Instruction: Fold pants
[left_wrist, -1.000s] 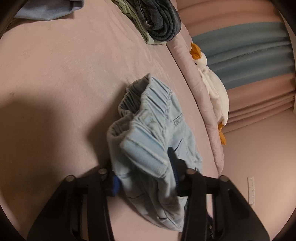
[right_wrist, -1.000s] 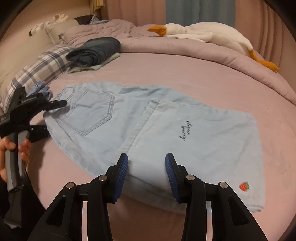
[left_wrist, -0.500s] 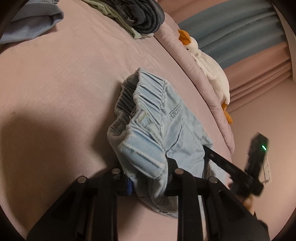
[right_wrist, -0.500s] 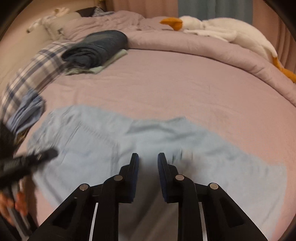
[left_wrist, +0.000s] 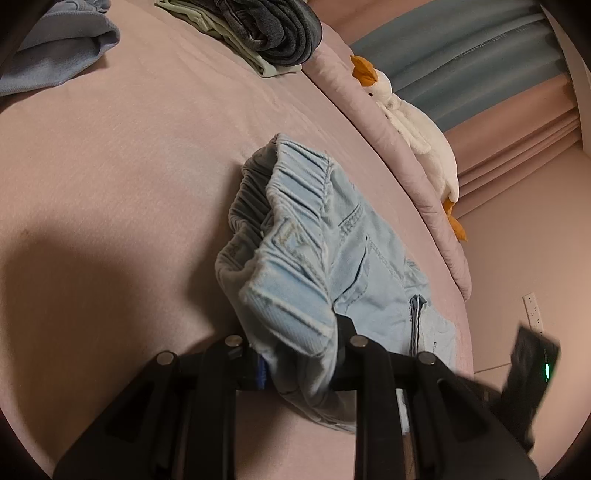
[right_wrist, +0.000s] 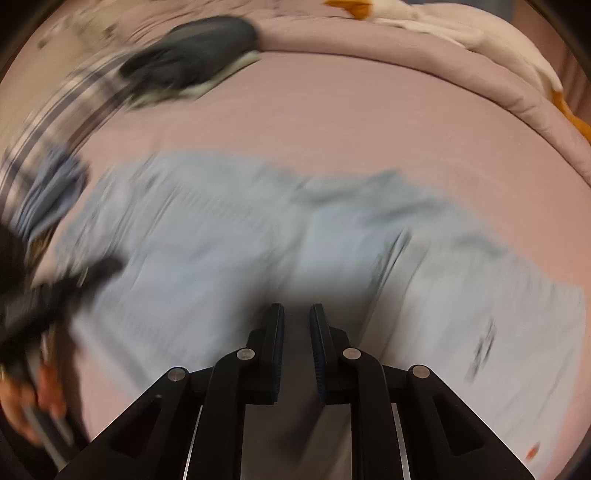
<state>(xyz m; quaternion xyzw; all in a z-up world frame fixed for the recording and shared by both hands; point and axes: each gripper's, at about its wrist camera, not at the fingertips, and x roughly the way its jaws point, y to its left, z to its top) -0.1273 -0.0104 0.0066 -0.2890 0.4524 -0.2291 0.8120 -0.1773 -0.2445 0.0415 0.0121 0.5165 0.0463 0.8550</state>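
Light blue denim pants (right_wrist: 221, 240) lie spread on the pink bed sheet (left_wrist: 129, 166), blurred in the right wrist view. My left gripper (left_wrist: 299, 354) is shut on the bunched elastic waistband (left_wrist: 291, 295) and holds it slightly off the sheet. My right gripper (right_wrist: 296, 321) hangs low over the near edge of the pants. Its jaws are closing and stand a narrow gap apart, with only shadowed denim showing below the gap and no fabric bunched between the pads. The left gripper (right_wrist: 74, 277) and a hand (right_wrist: 33, 406) show blurred at the left.
A stack of folded dark clothes (left_wrist: 273, 33) and a blue garment (left_wrist: 55, 48) lie at the far side of the bed. A white goose plush (left_wrist: 417, 140) rests on the rolled quilt (left_wrist: 369, 122) along the edge. A plaid pillow (right_wrist: 55, 122) is at the left.
My left jaws narrowed on the waistband and the view rolled. My right jaws narrowed a lot while that gripper slid across and lower over the pants; its view is now blurred.
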